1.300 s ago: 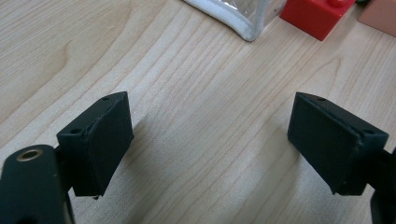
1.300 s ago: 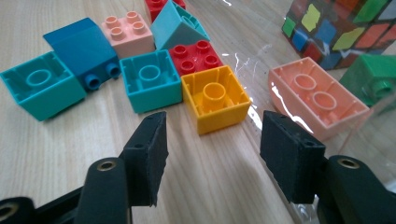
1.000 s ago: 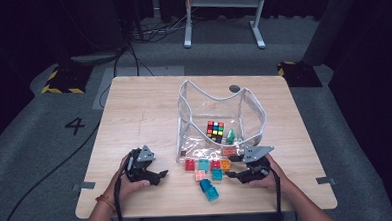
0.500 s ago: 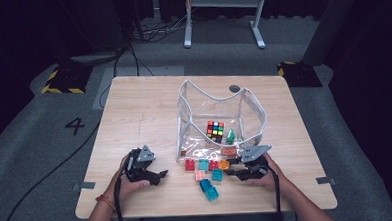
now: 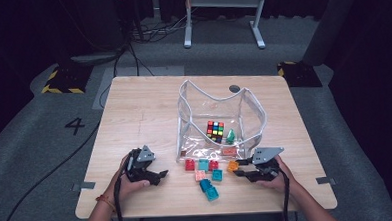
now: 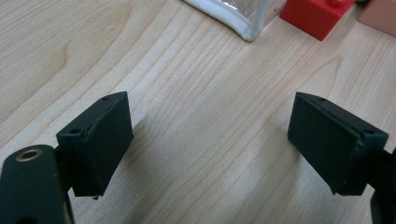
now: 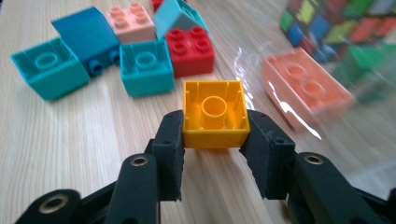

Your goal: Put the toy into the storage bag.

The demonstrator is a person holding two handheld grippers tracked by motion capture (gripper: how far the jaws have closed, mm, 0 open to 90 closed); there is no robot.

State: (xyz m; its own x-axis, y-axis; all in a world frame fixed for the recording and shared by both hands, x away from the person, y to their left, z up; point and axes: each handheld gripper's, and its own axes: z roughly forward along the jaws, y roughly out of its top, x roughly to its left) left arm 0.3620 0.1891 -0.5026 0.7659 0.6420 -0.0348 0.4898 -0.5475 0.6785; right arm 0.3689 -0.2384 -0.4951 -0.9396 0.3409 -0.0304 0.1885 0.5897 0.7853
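A yellow brick [image 7: 215,114] lies upside down on the wooden table [image 5: 139,113], and my right gripper [image 7: 214,134] is shut on it; its jaws have just been closing, and both pads now press the brick's sides. In the high view the same brick [image 5: 232,166] sits at the tip of my right gripper [image 5: 238,170], just in front of the clear bag [image 5: 219,114]. My left gripper [image 5: 162,176] rests low at the front left. Its jaws [image 6: 208,135] stand open over bare wood with nothing between them.
Loose bricks lie between the grippers: red [image 5: 189,164], teal [image 5: 203,164], pink [image 5: 200,175] and a blue-teal pair [image 5: 209,190]. The bag holds a puzzle cube [image 5: 215,131], a green piece [image 5: 230,136] and an orange brick [image 7: 306,86]. The bag's white hem [image 6: 233,23] lies ahead of my left gripper.
My right gripper's jaws have closed onto the yellow brick. The left gripper and the other bricks have stayed where they were.
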